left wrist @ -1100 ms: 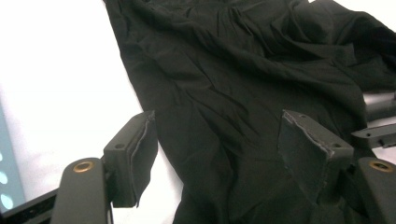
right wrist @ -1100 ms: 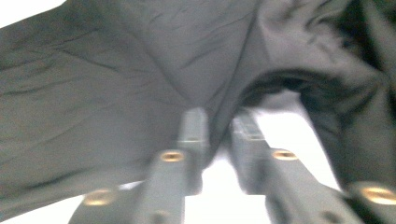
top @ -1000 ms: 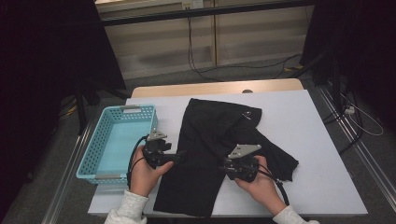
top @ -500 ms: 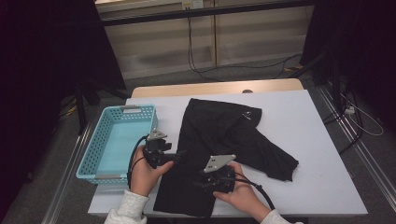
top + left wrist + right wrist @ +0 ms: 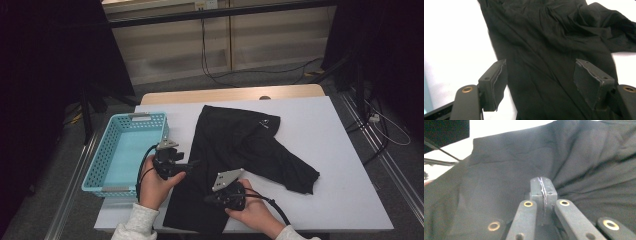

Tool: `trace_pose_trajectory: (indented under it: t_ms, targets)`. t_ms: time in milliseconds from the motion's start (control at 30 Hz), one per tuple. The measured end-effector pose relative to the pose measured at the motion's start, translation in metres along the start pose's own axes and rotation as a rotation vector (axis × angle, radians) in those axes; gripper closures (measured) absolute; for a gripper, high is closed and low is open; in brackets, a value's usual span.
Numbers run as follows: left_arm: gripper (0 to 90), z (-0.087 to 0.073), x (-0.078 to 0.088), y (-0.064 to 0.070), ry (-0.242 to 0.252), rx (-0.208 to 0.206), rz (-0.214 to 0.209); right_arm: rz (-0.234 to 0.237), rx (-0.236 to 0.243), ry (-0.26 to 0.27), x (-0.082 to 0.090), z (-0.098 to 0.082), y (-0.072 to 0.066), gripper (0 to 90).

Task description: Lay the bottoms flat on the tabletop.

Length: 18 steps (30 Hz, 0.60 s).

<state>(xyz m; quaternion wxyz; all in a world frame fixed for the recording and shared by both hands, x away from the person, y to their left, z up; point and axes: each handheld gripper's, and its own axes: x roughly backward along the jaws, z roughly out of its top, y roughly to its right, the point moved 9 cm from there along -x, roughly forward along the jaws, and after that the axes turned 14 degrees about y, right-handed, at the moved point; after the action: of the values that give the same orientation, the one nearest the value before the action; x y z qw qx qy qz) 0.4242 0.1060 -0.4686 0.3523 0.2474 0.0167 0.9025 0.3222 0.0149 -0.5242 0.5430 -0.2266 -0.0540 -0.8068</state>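
A black garment [image 5: 235, 145] lies spread on the white table [image 5: 330, 135], with one part trailing off to the right. My left gripper [image 5: 192, 162] is at the garment's left edge and is open. Its pads [image 5: 497, 80] stand wide apart over the dark cloth [image 5: 544, 42], gripping nothing. My right gripper [image 5: 207, 200] rests low on the garment's near part. Its jaws have just been closing, and the pads [image 5: 541, 186] now meet on a pinch of the cloth [image 5: 499, 165], with creases running out from the tip.
A light blue plastic basket [image 5: 107, 160] stands at the table's left edge, beside my left hand. Bare white tabletop lies to the right of the garment. Cables cross the floor beyond the far edge and at the right.
My right gripper has slid left across the garment's near part, and its jaws have gone from apart to pressed together. The left gripper has stayed where it was.
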Motion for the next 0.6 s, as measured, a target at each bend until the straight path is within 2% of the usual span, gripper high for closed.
trace_pose_trajectory:
  t_ms: [33, 100, 133, 233, 300, 333, 433, 600]
  targets:
    - [28.3, 0.0, 0.001, -0.001, -0.01, -0.014, -0.002, 0.004, 0.002, 0.002, -0.001, 0.0, -0.002, 89.7]
    - [28.1, 0.0, 0.001, 0.0, -0.012, -0.014, -0.002, 0.017, 0.009, -0.003, -0.002, 0.0, -0.007, 88.8]
    - [28.1, -0.001, 0.001, 0.0, -0.018, -0.025, -0.004, 0.018, 0.019, -0.008, -0.003, 0.0, -0.008, 86.0]
    - [27.4, -0.001, 0.001, 0.001, -0.019, -0.021, -0.007, -0.003, 0.031, -0.015, 0.001, 0.004, -0.007, 68.8]
    - [26.6, -0.002, 0.0, 0.002, -0.021, -0.018, -0.008, -0.028, 0.022, 0.006, 0.01, 0.009, 0.0, 65.6]
    - [26.3, -0.002, -0.001, 0.003, -0.016, -0.01, -0.01, -0.037, 0.005, 0.025, 0.016, 0.012, 0.005, 62.7]
    - [25.2, -0.004, -0.003, 0.004, -0.024, -0.027, -0.011, -0.108, -0.02, 0.059, 0.039, 0.017, 0.027, 58.0]
    - [24.1, -0.005, -0.008, 0.008, -0.031, -0.031, -0.017, -0.261, -0.071, 0.096, 0.079, 0.015, 0.072, 54.8]
